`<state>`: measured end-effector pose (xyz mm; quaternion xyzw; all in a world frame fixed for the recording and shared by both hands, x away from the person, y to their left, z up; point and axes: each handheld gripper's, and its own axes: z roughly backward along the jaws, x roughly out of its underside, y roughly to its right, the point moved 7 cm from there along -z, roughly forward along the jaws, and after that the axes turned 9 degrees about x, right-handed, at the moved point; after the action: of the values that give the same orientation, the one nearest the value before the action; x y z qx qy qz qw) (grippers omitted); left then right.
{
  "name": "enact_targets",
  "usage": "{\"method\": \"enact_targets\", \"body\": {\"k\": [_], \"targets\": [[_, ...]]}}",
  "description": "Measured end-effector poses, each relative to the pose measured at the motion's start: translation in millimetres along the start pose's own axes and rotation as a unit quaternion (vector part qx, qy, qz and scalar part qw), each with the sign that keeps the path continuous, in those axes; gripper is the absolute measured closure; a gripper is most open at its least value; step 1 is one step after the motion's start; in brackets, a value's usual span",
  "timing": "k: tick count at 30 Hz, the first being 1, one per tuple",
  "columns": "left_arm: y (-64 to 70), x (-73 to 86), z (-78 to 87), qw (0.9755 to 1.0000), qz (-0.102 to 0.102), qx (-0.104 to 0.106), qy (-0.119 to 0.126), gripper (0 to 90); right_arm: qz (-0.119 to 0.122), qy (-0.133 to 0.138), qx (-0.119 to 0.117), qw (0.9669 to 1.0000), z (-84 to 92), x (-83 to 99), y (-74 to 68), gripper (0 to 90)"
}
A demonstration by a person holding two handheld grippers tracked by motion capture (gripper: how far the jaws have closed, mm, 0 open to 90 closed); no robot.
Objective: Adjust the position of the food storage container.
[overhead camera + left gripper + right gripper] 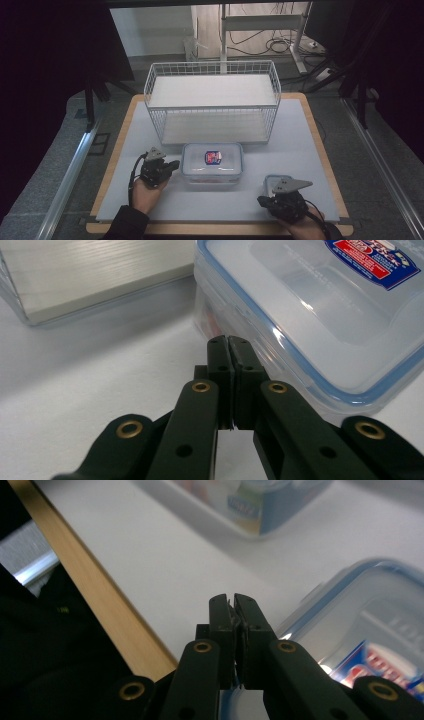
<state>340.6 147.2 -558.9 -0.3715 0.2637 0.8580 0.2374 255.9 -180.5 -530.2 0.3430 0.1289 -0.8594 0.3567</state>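
The left hand-held gripper [172,164], at the lower left of the high view, has its jaws pressed together with nothing between them, and its tips sit just beside the left short end of the clear lidded food container [212,163], which lies to its right in the middle of the frame. In the left gripper view the closed jaws [230,347] point at the box's side wall just under the blue-sealed lid rim [280,342]; whether they touch it I cannot tell. The right hand-held gripper [265,199], lower right of the high view, is likewise closed on nothing and lies well apart from the box, below and to the right of it. So the left hand is the nearer. The container's long axis runs left to right across the pale worktop [300,150], parallel to the front of the white wire basket [212,100] standing just behind it in the upper middle. The lid carries a red-and-blue brand sticker [213,157]; its lettering is too blurred to read. In the right gripper view a second lidded box [370,625] shows close beside the jaws.
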Motion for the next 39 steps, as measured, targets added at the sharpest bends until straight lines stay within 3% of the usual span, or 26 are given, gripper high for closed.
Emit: {"method": "enact_targets", "body": {"k": [3,4,7,8,11,14,17,20,23,26,28,32,36,39], "targets": [[1.2,1.4,-0.4,1.0,-0.002,0.002,-0.003,88.5,0.01,-0.009,0.013,0.9998,-1.1,4.3,-1.3,90.0],[1.0,2.4,-0.3,1.0,-0.002,0.003,-0.004,88.4,0.015,-0.009,0.029,0.9994,0.6,4.3,3.4,90.0],[1.0,2.9,-0.4,1.0,0.0,0.005,-0.004,88.2,0.008,-0.008,0.034,0.9993,2.2,5.8,9.6,90.0],[0.7,3.4,-0.2,0.9999,-0.003,0.006,-0.008,88.2,-0.006,-0.009,0.041,0.9991,3.7,8.2,19.3,90.0],[1.4,3.9,-0.4,0.9999,-0.003,0.007,-0.01,87.9,-0.012,-0.01,0.051,0.9986,4.8,9.9,27.3,90.0],[1.7,4.2,-1.1,0.9999,-0.001,0.009,-0.009,87.7,-0.028,-0.011,0.069,0.9971,8.3,12.9,46.4,90.0],[1.2,4.1,-0.6,0.9999,-0.002,0.008,-0.01,87.2,-0.036,-0.013,0.075,0.9965,7.4,7.6,51.6,89.9],[-1.2,2.1,-0.4,1.0,0.002,0.003,-0.005,87.1,-0.036,0.002,0.055,0.9978,-3.0,-13.6,50.8,89.9],[-6.2,0.1,-4.7,1.0,0.007,0.001,-0.006,87.1,-0.036,0.01,0.046,0.9982,-26.1,-40.5,51.6,89.9],[-9.7,-1.9,-9.1,0.9999,0.012,0.006,-0.007,87.1,-0.035,-0.002,0.053,0.998,-56.8,-60.9,53.3,90.0],[-9.8,-3.4,-11.6,0.9999,0.012,0.009,-0.007,87.1,-0.037,-0.006,0.052,0.9979,-66.7,-66.3,53.7,89.9],[-8.1,-3.5,-19.3,0.9998,0.008,0.006,-0.017,89.0,-0.037,-0.03,0.078,0.9958,-95.8,-80.9,59.3,90.0],[-6.0,-3.4,-18.1,0.9997,0.01,0.005,-0.023,89.6,-0.045,-0.027,0.066,0.9964,-98.1,-79.3,60.0,90.0],[-2.1,-2.9,-17.4,0.9994,0.014,0.004,-0.031,89.7,-0.036,-0.031,0.068,0.9965,-94.3,-76.5,57.4,90.0]]}}
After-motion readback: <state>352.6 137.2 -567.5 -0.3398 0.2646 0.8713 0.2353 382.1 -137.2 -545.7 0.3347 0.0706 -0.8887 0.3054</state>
